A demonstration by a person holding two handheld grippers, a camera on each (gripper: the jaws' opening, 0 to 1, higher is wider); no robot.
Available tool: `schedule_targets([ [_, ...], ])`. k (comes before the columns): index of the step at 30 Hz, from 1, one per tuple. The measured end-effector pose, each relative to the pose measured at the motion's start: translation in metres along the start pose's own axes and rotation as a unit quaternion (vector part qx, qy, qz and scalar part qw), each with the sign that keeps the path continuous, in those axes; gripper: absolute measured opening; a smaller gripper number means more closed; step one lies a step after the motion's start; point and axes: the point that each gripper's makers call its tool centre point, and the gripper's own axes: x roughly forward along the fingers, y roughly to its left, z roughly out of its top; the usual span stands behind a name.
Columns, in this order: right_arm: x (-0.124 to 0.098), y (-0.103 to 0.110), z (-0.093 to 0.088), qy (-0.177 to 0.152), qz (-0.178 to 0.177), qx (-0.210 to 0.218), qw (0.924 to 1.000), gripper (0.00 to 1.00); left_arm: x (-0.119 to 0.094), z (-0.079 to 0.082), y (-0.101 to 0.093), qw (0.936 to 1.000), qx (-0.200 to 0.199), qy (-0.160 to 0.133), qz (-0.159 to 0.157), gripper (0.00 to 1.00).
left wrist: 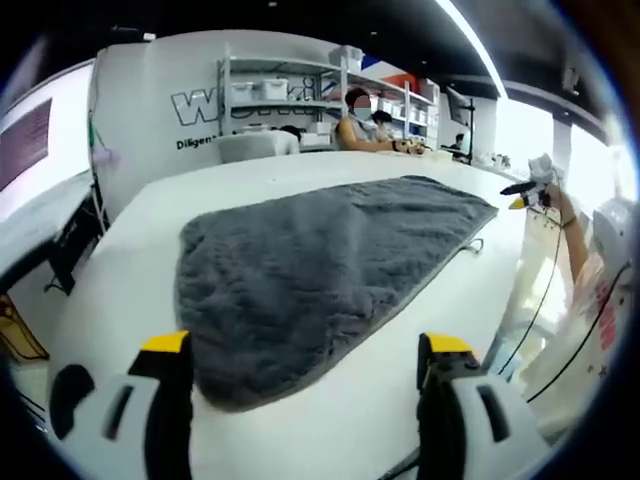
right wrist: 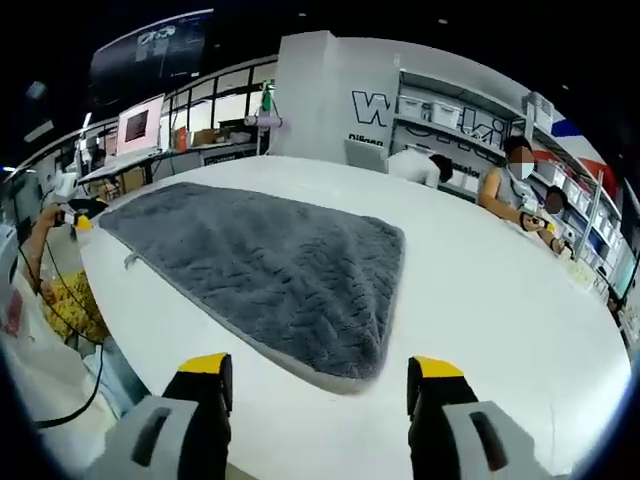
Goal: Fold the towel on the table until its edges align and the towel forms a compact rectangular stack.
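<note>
The grey towel (left wrist: 320, 270) lies flat and unfolded on the white table (left wrist: 420, 400), its long axis running away from both sets of fingers. In the left gripper view, the left gripper (left wrist: 305, 375) hangs with jaws spread and holding nothing, a near corner lying just ahead between the fingertips. The right gripper (right wrist: 320, 390) is likewise parted and unladen, its corner slightly ahead, so both seem equally near. The far edge blurs into fisheye distortion, perhaps with a small tag

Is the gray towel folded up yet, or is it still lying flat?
Still flat. The towel lies spread in one layer on the white table, corners out, no part doubled over.
</note>
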Motion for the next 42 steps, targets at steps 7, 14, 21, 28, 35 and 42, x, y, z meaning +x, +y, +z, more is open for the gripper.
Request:
schedule_targets([
  [7,-0.010,0.009,0.007,-0.012,-0.005,-0.004,0.9999,0.88,-0.002,0.004,0.005,0.9999,-0.004,-0.008,0.008,0.98],
  [14,-0.010,0.018,0.018,-0.015,0.002,-0.017,0.9997,0.98,-0.002,0.004,0.005,1.0000,-0.002,-0.002,0.006,0.98],
  [21,-0.008,0.021,0.027,-0.011,0.010,-0.026,0.9995,1.00,-0.003,0.006,0.010,0.9999,-0.002,0.000,0.012,0.98],
  [28,0.005,0.021,0.023,0.001,0.022,-0.035,0.9992,0.99,-0.004,0.004,0.010,0.9999,0.002,0.006,0.011,0.99],
  [35,0.012,0.026,0.022,0.000,0.030,-0.034,0.9989,0.99,-0.007,0.007,0.005,1.0000,0.004,0.000,-0.003,0.99],
  [42,0.019,0.025,0.016,0.006,0.030,-0.032,0.9990,0.98,-0.006,0.006,0.000,0.9999,0.010,0.008,-0.011,0.97],
])
